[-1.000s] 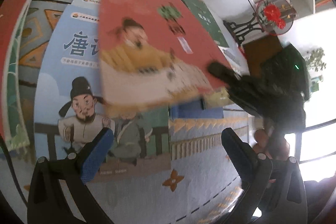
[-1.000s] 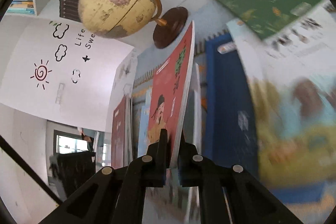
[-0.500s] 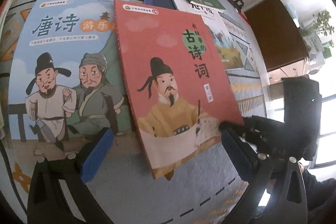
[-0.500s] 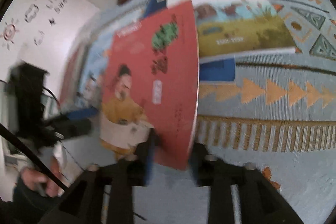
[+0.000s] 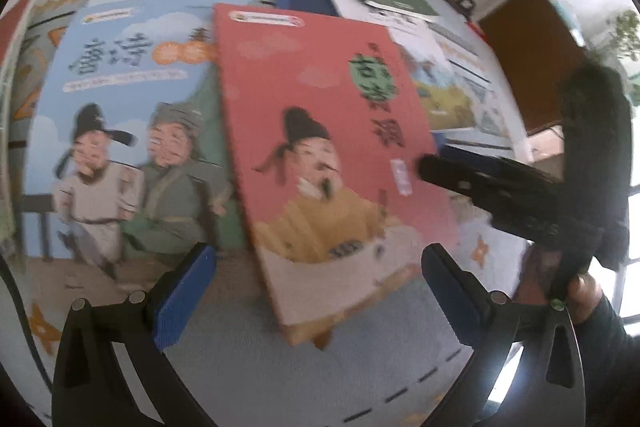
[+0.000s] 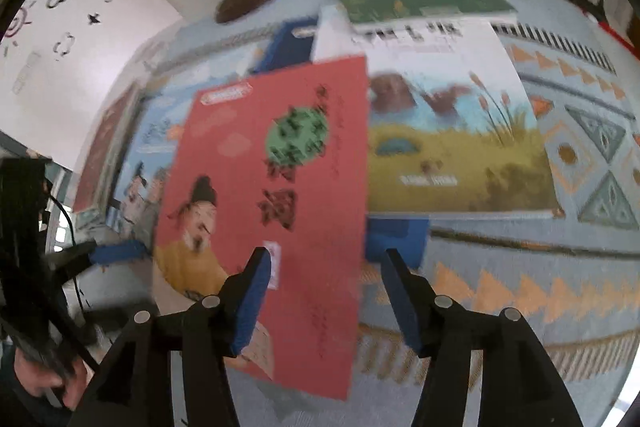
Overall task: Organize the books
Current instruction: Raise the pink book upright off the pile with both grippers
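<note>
The right tool (image 6: 320, 291) is opening, its blue pads off the thin red picture book (image 6: 272, 195) between them, which lies on the light-blue picture book (image 5: 120, 131) on the patterned tabletop (image 6: 520, 267), while the left tool (image 5: 316, 291) hovers open and empty.

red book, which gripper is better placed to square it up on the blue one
Left, probably. The left gripper hangs open right over the red book's near edge. The right gripper is just opening off its side edge, straddling it.
</note>
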`<state>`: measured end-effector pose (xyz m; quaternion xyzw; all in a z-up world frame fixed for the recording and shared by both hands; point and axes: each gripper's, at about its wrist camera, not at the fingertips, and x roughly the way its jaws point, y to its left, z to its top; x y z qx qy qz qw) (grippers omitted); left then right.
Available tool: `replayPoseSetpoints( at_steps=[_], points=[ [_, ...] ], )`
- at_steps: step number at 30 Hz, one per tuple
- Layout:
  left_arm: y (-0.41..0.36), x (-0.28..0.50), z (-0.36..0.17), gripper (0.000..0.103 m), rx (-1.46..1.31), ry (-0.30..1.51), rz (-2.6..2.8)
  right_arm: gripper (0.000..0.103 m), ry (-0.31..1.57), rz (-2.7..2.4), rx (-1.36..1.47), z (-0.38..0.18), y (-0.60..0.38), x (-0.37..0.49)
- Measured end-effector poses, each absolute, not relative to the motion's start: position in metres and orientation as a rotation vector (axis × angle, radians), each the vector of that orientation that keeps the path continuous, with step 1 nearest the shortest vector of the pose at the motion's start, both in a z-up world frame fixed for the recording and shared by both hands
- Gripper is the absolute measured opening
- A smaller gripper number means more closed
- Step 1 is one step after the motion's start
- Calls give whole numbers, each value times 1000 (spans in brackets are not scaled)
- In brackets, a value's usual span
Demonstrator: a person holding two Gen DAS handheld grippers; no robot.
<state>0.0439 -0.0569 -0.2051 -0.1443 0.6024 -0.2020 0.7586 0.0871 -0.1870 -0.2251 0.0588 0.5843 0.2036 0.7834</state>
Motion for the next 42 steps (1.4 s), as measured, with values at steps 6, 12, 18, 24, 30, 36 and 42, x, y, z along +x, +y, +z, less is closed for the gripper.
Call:
replayPoseSetpoints(
  at_steps=[6, 12, 18, 24, 30, 36, 42],
  points=[
    [-58, 50, -206, 102, -405, 1250, -404, 57, 1246, 463, 182, -227, -188, 90],
    [-27, 47, -186, 102, -715, 1084, -538, 57, 1262, 526, 338, -231, -209, 93],
    [-48, 72, -192, 102, -688, 1080, -562, 57, 1261, 602, 475, -239, -221, 95],
    [-48, 87, -218, 93, -707, 1137, -396, 56, 1276, 589, 569, -243, -233, 97],
    [-97, 82, -210, 91, -249, 1208, -346, 24, 1182, 468, 235, -213, -208, 85],
    [-103, 73, -210, 91, -107, 1184, -371, 22, 1190, 495, 131, -210, -200, 92],
    [-125, 67, -212, 92, 82, 1166, -348, 22, 1218, 598, 401, -217, -225, 104]
  ],
)
